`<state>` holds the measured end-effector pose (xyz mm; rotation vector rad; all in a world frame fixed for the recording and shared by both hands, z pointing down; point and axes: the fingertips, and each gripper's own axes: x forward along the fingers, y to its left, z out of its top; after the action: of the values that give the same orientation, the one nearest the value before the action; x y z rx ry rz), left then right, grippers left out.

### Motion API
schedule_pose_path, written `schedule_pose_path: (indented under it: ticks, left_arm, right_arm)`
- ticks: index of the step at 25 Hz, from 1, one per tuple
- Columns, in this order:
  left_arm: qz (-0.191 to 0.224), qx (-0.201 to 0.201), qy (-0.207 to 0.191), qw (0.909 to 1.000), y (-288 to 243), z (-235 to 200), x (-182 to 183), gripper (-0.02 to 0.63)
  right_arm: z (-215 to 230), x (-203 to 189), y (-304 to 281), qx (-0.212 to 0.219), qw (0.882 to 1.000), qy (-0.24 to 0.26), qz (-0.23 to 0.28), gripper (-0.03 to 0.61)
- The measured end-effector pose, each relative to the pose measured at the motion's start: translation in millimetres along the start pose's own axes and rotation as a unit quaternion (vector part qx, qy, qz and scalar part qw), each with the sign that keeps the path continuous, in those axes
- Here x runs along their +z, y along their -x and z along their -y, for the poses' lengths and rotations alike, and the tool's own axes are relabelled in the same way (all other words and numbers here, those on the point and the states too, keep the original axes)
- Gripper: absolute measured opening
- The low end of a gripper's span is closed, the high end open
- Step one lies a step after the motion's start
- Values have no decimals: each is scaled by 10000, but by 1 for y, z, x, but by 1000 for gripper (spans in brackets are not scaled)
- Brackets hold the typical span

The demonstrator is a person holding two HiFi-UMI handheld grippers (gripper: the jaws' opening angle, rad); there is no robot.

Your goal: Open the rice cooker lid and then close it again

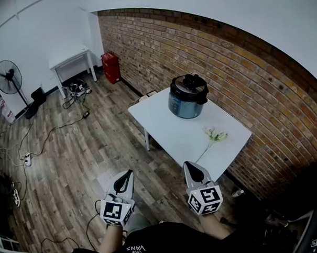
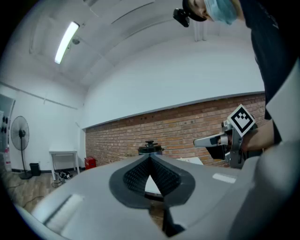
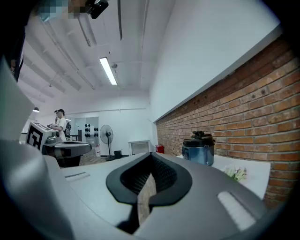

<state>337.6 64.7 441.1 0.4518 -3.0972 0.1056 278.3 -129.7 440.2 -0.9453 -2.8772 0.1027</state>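
Observation:
A blue-grey rice cooker (image 1: 187, 97) with a black lid, lid down, stands at the far end of a white table (image 1: 180, 135) by the brick wall. It shows again as the rice cooker (image 3: 198, 148) in the right gripper view, and only its lid top (image 2: 150, 148) peeks over the jaws in the left gripper view. My left gripper (image 1: 130, 173) and right gripper (image 1: 188, 165) are both shut and empty, held level side by side in the air, short of the table's near edge and well away from the cooker.
A sprig of pale flowers (image 1: 214, 136) lies on the table's near right. A standing fan (image 1: 9, 78), a small white desk (image 1: 70, 57), a red box (image 1: 111, 66) and cables (image 1: 54, 133) sit on the wooden floor to the left. A person (image 3: 60, 125) stands far off.

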Motion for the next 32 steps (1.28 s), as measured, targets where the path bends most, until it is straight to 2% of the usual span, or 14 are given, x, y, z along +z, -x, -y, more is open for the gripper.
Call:
schedule_pose_path:
  ticks: [3, 4, 5, 6, 7, 9, 12, 17, 20, 27, 32]
  left_arm:
    - [222, -235, 266, 9991, -13, -3, 4, -7]
    - [237, -334, 333, 9986, -17, -4, 3, 28]
    - [227, -422, 381, 9981, -21, -5, 1, 119]
    - [197, -489, 416, 9977, -25, -8, -2, 174]
    - [161, -542, 445, 9974, -29, -11, -5, 178]
    - [129, -647, 492, 9966, -39, -18, -9, 201]
    - [108, -888, 531, 9946, -57, -35, -12, 235]
    - [-45, -1221, 632, 9905, -88, -89, -15, 279]
    - [-53, -1542, 453, 9870, -109, -121, -13, 285]
    - [-150, -2120, 337, 9766, -142, -199, -17, 285]
    - [-216, -2542, 311, 9664, -167, -227, -22, 291]
  right_arm:
    - [1, 1, -12, 88, 9998, -148, 109, 3]
    - [0, 2, -17, 104, 9997, -181, 127, 3]
    - [-2, 2, -21, 107, 9996, -207, 135, 39]
    - [-3, 3, -26, 91, 9996, -229, 144, 100]
    - [-4, 3, -31, 52, 9995, -250, 158, 176]
    - [-1, 4, -44, -90, 9994, -283, 203, 269]
    - [4, 4, -66, -318, 9987, -313, 245, 350]
    - [-3, 7, -112, -690, 9968, -330, 212, 385]
    - [-6, 11, -139, -986, 9943, -362, 200, 393]
    - [-21, 20, -194, -1739, 9828, -530, 323, 396]
    - [-32, 15, -209, -2196, 9729, -639, 329, 397]
